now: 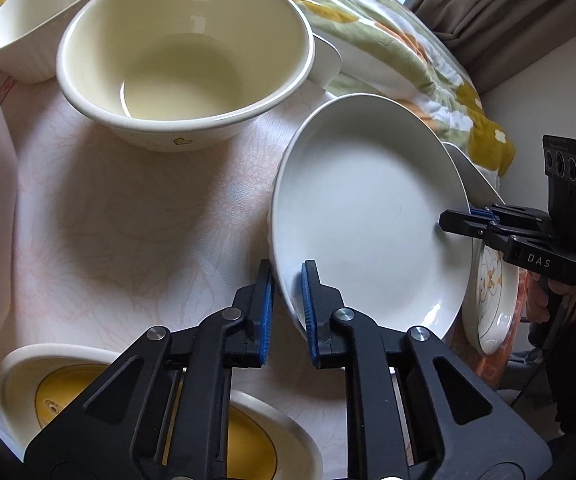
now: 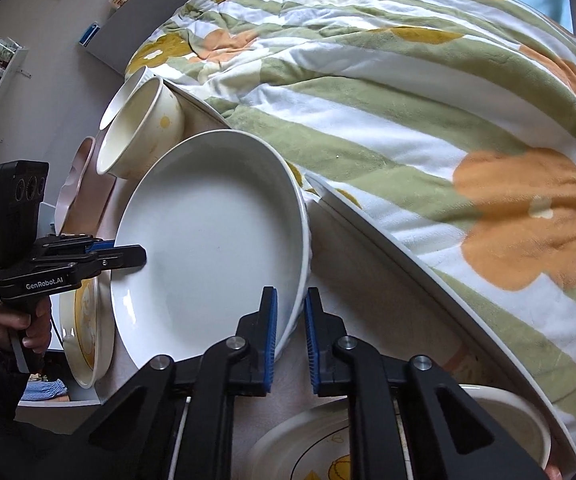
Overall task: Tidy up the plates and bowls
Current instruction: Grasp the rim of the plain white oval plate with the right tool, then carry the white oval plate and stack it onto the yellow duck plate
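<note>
Nearby, cream bowl (image 1: 183,56), yellow-centred plates (image 1: 159,424), floral blanket (image 2: 408,100).

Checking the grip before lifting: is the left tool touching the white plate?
Touching. The left wrist view shows the left tool with its blue pads pressed on both sides of the white plate's rim.

left wrist: we look steeply down, close over the white plate (image 1: 368,236).
right wrist: opposite rim, same plate (image 2: 207,248) shared.

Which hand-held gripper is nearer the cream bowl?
Left. The left hand-held gripper clamps the white plate's rim on the side facing the cream bowl; the right hand-held gripper clamps the opposite rim.
</note>
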A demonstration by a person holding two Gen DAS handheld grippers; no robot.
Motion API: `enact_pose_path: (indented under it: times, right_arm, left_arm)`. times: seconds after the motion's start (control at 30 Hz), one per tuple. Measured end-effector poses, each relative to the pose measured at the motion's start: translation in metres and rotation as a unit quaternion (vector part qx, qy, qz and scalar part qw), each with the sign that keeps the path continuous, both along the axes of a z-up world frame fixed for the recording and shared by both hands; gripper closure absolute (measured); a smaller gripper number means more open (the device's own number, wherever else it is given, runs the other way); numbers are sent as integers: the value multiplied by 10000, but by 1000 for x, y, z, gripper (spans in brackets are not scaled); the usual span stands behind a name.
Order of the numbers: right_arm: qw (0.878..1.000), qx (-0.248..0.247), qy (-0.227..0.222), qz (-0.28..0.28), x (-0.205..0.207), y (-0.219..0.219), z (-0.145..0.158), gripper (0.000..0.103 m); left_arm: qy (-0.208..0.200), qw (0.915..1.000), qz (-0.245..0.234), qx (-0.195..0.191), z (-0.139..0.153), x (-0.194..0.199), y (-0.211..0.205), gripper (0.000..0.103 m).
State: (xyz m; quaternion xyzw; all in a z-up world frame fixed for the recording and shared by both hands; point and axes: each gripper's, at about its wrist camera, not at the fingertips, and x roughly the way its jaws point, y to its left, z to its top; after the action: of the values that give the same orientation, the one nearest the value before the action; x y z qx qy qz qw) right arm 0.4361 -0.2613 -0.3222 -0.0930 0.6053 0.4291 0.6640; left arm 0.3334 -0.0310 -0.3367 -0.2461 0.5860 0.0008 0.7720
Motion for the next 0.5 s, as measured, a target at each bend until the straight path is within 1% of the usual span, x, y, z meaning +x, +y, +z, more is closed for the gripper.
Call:
enact_pose_path:
  times: [0.1,0.23,0.5]
  right_arm:
    - [10000,-11,-32,49,0,0,-1,90]
    - [10000,-26,-81,31,-1,0,0,91]
    - [9998,19,-189,-94,-1,-1,14,91]
  left_arm:
    - [0,10000,-2,76,2,1,-1,91]
    - [-45,9996,-50,289,9,1,-6,91]
    - [-112,9993,-88,354,28,2,-3,91]
